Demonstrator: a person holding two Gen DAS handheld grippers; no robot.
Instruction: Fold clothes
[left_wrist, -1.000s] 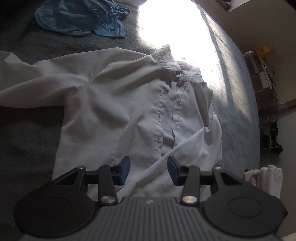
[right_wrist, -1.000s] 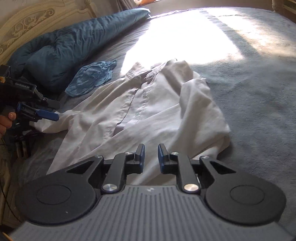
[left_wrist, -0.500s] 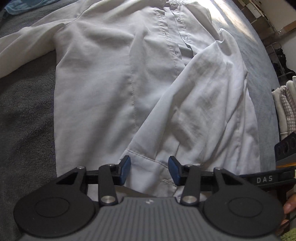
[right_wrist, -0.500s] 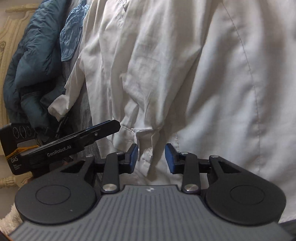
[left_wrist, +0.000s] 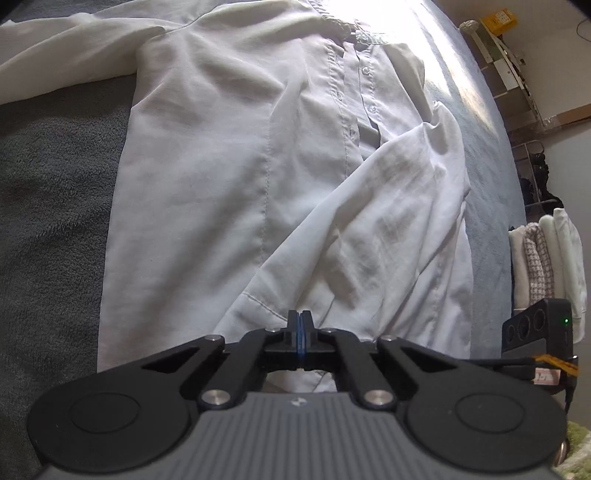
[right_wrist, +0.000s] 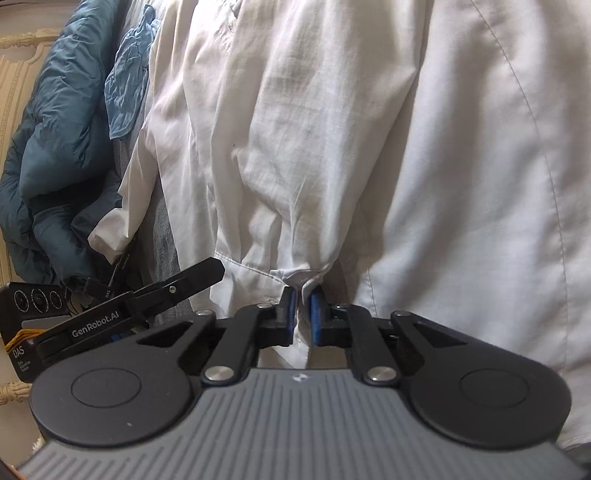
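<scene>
Both grippers are clamped down right now. The left gripper (left_wrist: 300, 316) has its blue pads squeezed completely together at the bottom hem of the white shirt (left_wrist: 229, 177), right over the cuff of the sleeve (left_wrist: 388, 229) that lies folded across the front; from its own camera I honestly can't tell if any cloth is pinched between them. The right gripper (right_wrist: 303, 295) is easier to read: its pads are closed on a bunched bit of hem, and the fabric puckers up in little folds right at the tips.

Moving outward, the shirt is spread front-up on a grey blanket (left_wrist: 55, 229) covering the bed, buttons running up the middle toward the collar, the other sleeve stretched out to the far left. Strong sunlight hits the blanket past the collar.

Off at the edges: a crumpled light blue garment (right_wrist: 127, 88) beside a dark teal duvet (right_wrist: 51, 147) near the headboard, and a stack of folded clothes (left_wrist: 546, 258) just off the bed's right side.
</scene>
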